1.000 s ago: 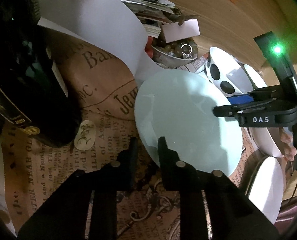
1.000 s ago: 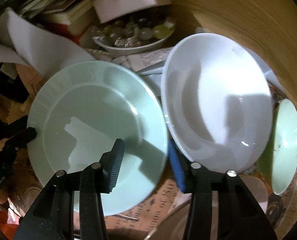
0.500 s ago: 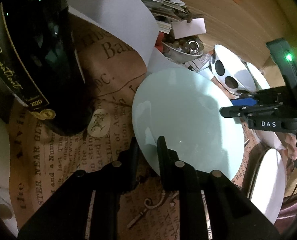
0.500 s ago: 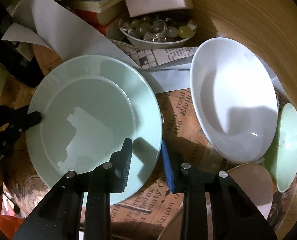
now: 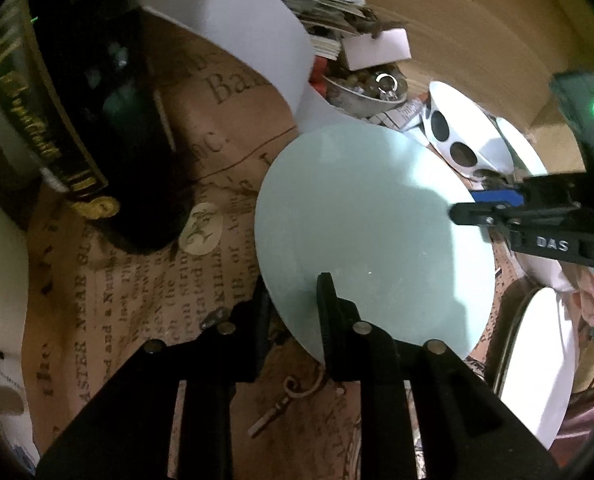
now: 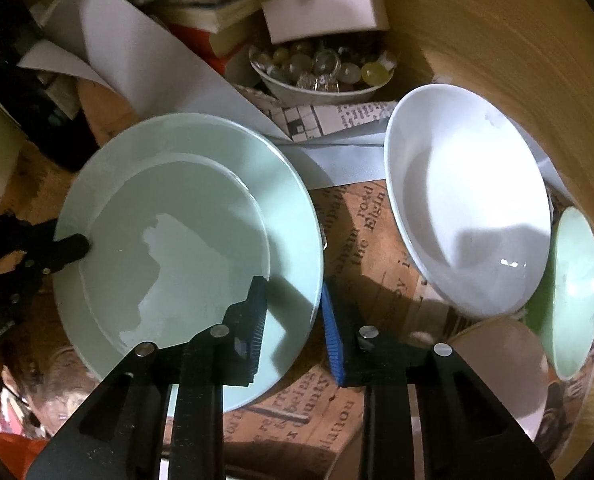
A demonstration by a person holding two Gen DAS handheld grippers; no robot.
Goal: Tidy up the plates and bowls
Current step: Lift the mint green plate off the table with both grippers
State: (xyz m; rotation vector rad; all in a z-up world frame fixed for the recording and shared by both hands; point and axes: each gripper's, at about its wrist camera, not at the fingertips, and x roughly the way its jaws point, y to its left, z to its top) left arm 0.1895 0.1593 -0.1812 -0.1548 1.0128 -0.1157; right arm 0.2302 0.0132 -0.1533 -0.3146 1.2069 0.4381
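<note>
Since closing further, right gripper [image 6: 293,312] astride plate [image 6: 185,208]

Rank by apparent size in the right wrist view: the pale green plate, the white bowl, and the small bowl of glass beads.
1. pale green plate, though it is nearest the camera
2. white bowl
3. small bowl of glass beads, farthest away

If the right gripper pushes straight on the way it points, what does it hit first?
Likely the plate itself: the right gripper is already shut on its rim. Past the rim lies the printed paper.
</note>
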